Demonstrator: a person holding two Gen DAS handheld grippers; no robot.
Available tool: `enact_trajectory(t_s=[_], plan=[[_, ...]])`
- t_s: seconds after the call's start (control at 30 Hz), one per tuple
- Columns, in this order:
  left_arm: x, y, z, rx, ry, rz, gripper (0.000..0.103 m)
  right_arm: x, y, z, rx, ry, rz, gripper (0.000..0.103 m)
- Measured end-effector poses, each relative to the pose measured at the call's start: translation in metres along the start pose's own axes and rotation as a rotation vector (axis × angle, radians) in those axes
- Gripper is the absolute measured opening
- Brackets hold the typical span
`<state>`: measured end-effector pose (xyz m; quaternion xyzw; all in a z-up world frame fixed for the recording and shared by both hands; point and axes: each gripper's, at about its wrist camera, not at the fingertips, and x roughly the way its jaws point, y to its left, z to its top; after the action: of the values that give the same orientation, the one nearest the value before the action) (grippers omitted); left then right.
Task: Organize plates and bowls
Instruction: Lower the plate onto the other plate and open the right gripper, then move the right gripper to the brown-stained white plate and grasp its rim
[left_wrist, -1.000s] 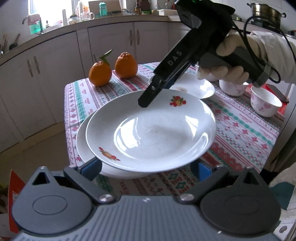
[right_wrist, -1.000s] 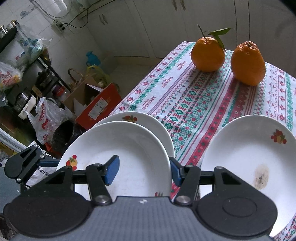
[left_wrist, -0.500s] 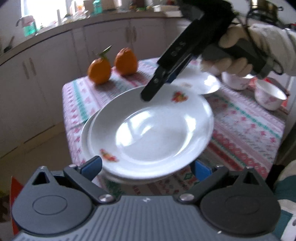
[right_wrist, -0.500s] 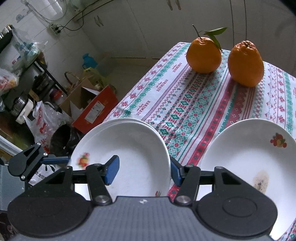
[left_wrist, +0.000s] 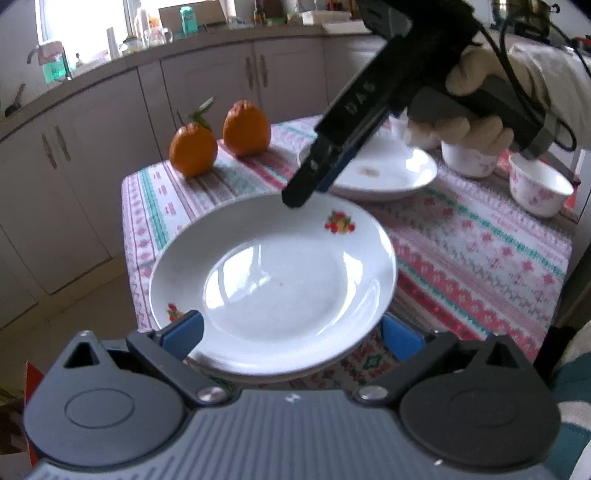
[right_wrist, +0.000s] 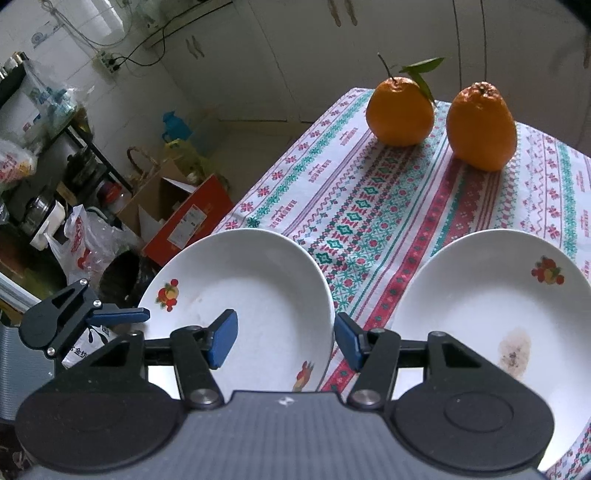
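Observation:
A white plate with fruit prints (left_wrist: 273, 288) lies stacked on another white plate at the table's near left corner; it also shows in the right wrist view (right_wrist: 251, 295). My left gripper (left_wrist: 291, 332) is open, its blue pads on either side of the stack's near rim, apart from it. My right gripper (right_wrist: 282, 338) is open and empty, hovering above the stack's far rim; it shows from outside in the left wrist view (left_wrist: 314, 177). A third plate with a brown stain (right_wrist: 491, 325) lies farther along the table (left_wrist: 373, 173). Two white floral bowls (left_wrist: 539, 188) stand at the right.
Two oranges (left_wrist: 221, 140) sit on the patterned tablecloth (left_wrist: 480, 266) near the far left edge. Kitchen cabinets (left_wrist: 92, 147) stand behind the table. In the right wrist view, a red cardboard box (right_wrist: 184, 225) and bags lie on the floor beside the table.
The top plate has come down onto the plate below and now lies flush on it. My left gripper has released it and drawn back. The right gripper stayed above the far rim.

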<state>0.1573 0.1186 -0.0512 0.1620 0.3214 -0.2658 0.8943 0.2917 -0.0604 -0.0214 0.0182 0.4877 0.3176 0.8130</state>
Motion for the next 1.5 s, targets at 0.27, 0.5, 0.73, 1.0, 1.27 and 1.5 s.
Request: enact_trajectory(t_s=[0.27,0.5,0.73,1.0,1.27,1.5], plan=[[-0.024,-0.021,0.031,-0.046,-0.121,0.063,0.102,-0.059,0.001,-0.021,-0.063,-0.121,-0.102,0.091],[-0.003,-0.058,0.065,-0.078,-0.156,0.126,0.102,-0.101,-0.034,-0.037,-0.053,-0.176,-0.210,0.100],[0.036,-0.099,0.090,-0.085,-0.096,0.168,0.102,-0.123,-0.075,-0.031,-0.064,-0.194,-0.244,0.100],[0.080,-0.127,0.104,-0.081,0.006,0.165,0.102,-0.117,-0.114,-0.010,-0.079,-0.148,-0.208,0.099],[0.117,-0.130,0.112,-0.090,0.111,0.217,0.101,-0.092,-0.151,0.017,-0.059,-0.079,-0.146,0.099],[0.135,-0.126,0.117,-0.090,0.187,0.235,0.099,-0.061,-0.174,0.042,-0.063,0.010,-0.119,0.094]])
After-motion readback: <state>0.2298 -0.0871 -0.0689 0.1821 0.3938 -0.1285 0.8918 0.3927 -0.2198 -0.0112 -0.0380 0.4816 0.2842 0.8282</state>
